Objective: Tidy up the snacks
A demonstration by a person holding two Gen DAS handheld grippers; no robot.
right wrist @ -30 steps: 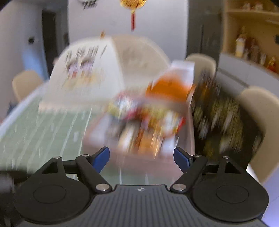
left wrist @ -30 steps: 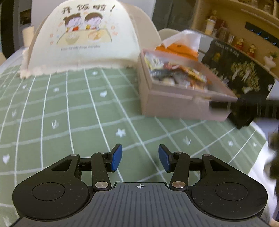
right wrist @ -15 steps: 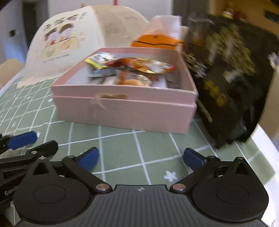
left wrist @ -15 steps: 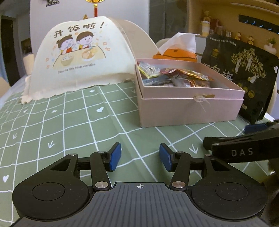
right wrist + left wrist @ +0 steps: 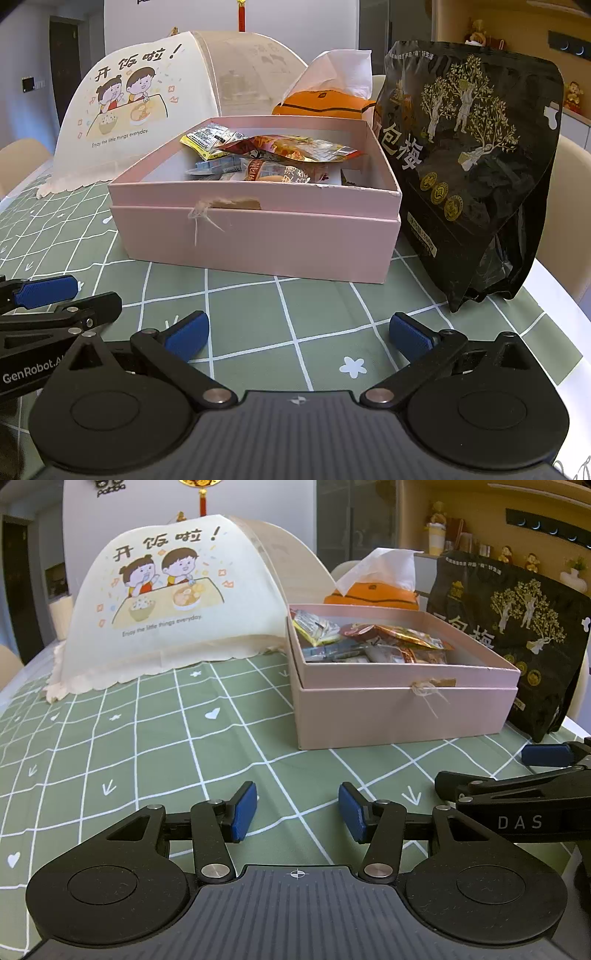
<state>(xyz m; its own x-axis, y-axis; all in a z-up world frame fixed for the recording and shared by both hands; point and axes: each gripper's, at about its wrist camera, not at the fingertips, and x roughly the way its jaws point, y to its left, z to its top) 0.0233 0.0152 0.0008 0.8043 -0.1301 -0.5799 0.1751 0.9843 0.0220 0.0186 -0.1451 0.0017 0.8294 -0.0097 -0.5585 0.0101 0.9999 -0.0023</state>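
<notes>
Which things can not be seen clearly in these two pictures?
- Pink cardboard box: its floor and lower snacks are hidden by the top snack packets in both views.
- Orange tissue box: lower part hidden behind the pink box.
- Black printed snack bag: right side cut off by the left wrist view's edge.

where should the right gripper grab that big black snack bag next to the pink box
Probably the black snack bag by its flat top edge, coming from the front and above. It stands upright and leans slightly; its bulging lower body looks too wide, while the sealed top is thin. The pink box crowds its left side. The right gripper has its jaws wide open.
</notes>
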